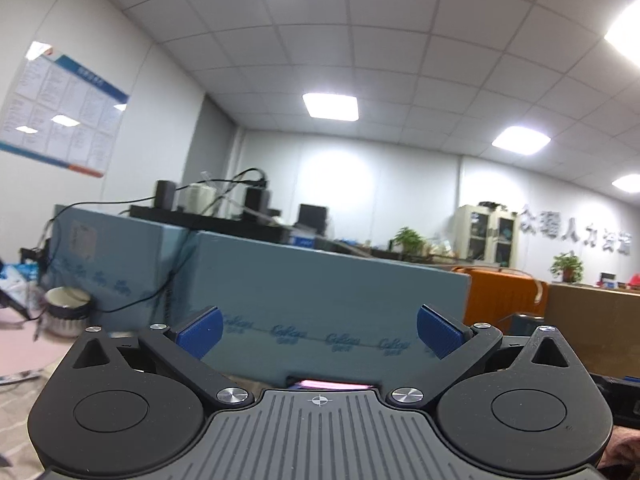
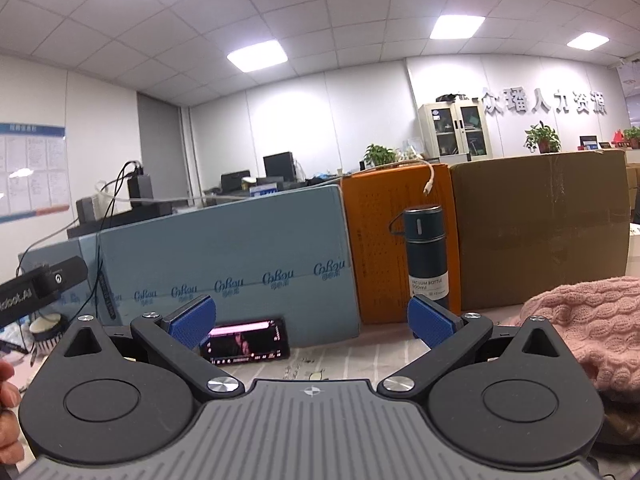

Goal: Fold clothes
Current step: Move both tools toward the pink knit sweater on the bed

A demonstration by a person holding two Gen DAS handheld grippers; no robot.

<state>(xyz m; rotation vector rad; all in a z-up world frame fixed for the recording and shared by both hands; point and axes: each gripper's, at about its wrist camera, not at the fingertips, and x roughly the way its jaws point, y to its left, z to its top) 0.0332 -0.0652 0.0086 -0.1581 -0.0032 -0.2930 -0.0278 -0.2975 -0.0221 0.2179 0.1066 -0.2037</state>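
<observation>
- My left hand-held gripper (image 1: 318, 332) is spread apart, empty, pointing at the blue box (image 1: 320, 292).
- My right hand-held gripper (image 2: 312, 322) likewise gapes empty.
- The pink knit garment (image 2: 592, 320) lies bunched on the tabletop (image 2: 340, 360) at right; I judge folding hasn't begun.

Pretty cluttered desk tbh. A long blue-grey foam board with a repeated printed logo (image 2: 224, 276) stands on edge at the back of the striped tablecloth (image 2: 340, 360), and a black phone with a lit screen (image 2: 246, 340) leans against it. Right beside the board is an orange perforated box (image 2: 384, 248), then a big brown cardboard box (image 2: 540, 228). A dark teal vacuum bottle (image 2: 426, 256) stands upright in front of where those two meet. A white charging cable (image 2: 430, 178) dangles over the orange box.
</observation>
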